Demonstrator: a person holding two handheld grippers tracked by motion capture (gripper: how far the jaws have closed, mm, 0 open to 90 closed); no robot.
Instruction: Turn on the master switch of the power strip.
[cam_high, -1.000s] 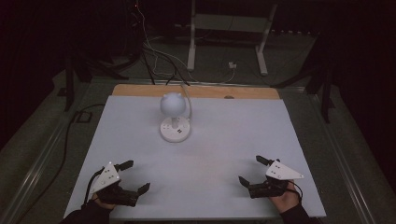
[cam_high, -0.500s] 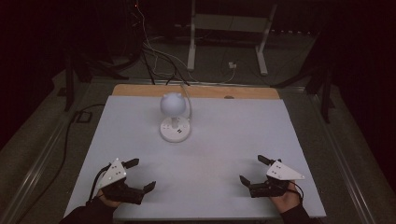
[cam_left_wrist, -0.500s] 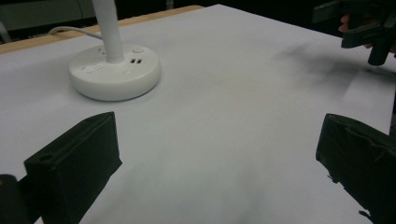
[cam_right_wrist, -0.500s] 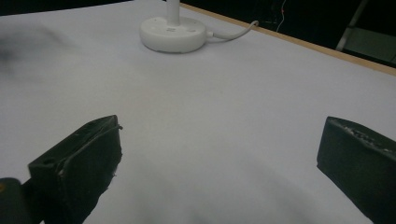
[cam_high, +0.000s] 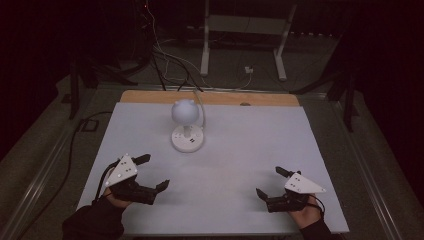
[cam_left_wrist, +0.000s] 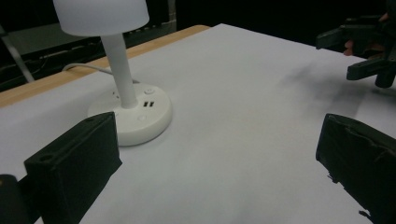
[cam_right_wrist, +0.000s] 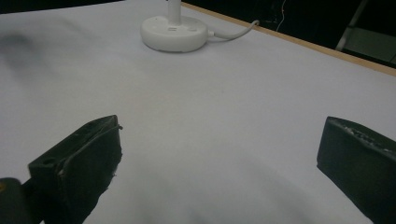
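1. Jaws of the left gripper (cam_high: 154, 172) stand wide apart with nothing between them; in the left gripper view the two black jaws frame bare white counter (cam_left_wrist: 243, 121) and touch no object.
2. Jaws of the right gripper (cam_high: 270, 182) are also spread wide and hold nothing; the right gripper view shows plain counter surface between them.
3. Both grippers sit low over the near edge of the counter, the left one at the near left, the right one at the near right, well apart from each other.
4. Each is held by a hand: the left hand (cam_high: 116, 199) and the right hand (cam_high: 303, 216) come in from the bottom of the high view, each gripper carrying a grey three-cornered plate on top.
5. Farther out, the lamp (cam_high: 187, 126) stands upright toward the far middle of the counter, well apart from both grippers and somewhat nearer the left one.
6. Its round white base (cam_left_wrist: 137, 116) rests flat on the counter, with small buttons and slots on top, a straight white stem and a white shade above.
7. A white cable (cam_right_wrist: 233, 30) runs from the base toward the counter's far wooden edge (cam_high: 210, 98).
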